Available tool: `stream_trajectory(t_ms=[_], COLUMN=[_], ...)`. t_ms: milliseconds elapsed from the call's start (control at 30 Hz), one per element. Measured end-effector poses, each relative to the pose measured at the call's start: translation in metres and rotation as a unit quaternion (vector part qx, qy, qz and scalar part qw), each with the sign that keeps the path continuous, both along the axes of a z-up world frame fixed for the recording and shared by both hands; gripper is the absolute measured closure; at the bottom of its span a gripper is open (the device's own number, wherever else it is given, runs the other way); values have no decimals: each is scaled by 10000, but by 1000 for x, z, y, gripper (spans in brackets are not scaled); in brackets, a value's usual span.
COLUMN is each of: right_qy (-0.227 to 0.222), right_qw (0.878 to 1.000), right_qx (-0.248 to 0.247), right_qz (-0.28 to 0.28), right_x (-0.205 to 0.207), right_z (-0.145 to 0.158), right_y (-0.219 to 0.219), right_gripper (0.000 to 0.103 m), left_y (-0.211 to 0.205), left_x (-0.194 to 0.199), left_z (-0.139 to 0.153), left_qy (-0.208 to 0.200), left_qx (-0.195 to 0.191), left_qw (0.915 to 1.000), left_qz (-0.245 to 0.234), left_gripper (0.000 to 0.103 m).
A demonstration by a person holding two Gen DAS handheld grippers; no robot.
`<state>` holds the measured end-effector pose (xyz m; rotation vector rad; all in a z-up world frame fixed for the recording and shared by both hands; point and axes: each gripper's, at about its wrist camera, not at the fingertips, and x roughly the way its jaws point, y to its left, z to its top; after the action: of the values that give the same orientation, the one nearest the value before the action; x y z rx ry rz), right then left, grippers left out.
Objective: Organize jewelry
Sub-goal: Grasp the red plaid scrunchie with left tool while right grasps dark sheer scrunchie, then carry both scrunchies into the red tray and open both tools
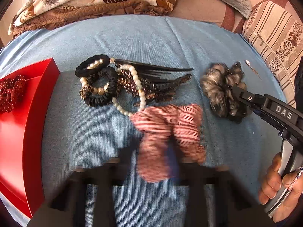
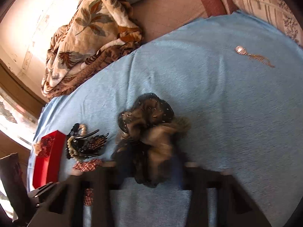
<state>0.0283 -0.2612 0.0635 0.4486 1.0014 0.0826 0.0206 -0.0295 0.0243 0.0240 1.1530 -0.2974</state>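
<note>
Scrunchies gripped — pink striped [image 1: 166, 140] L, furry [image 2: 151, 147] R.

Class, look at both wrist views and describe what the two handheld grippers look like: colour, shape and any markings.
Both grippers are black, angular plastic. The right gripper shows best from the left wrist view: a long tapering black body with a small round screw and raised white letters "DAS" on its side, above a grey-silver handle. The left gripper shows only as blurred, blocky black fingers with pale tips.

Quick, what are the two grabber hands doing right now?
Left gripper: closed on the pink striped fabric scrunchie.
Right gripper: closed on the brown and black furry scrunchie.
</note>
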Motion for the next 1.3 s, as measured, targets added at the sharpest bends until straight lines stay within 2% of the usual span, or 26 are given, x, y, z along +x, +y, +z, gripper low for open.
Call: stream_trajectory(t_ms=[100,333,533,667,867,1000,1167,1300], right_qy=[-93,-361,-675,-858,-1003,-905,-764,-548], right_qw=[9999,9991,9974,9961,9914,9874,9797,9755], right_qx=[118,173,-109,-195,-230,-71,-118,-133], right_qz=[35,-123,-209,27,810,1300,1852,2125], right_x=[-4,-28,-53,-70,-69,-55,-32,-17], right_z=[4,22,49,70,98,101,95,83], right_y=[3,6,10,29,90,142,216,257], right_gripper=[89,91,91,91,91,91,91,91], left_y=[4,21,71,115,201,259,298,321], left_x=[-7,-47,-71,-78,-79,-64,-43,-26], left_z=[5,42,71,83,92,94,88,70], left_qy=[45,-353,-613,-738,-862,-781,-775,-629], left_qx=[-94,-173,-346,-289,24,90,42,93], left_qw=[9999,9991,9974,9955,9883,9819,9754,9715], left_qz=[-11,-143,174,510,1255,1723,2064,2285], left_gripper=[96,96,96,96,96,96,95,95])
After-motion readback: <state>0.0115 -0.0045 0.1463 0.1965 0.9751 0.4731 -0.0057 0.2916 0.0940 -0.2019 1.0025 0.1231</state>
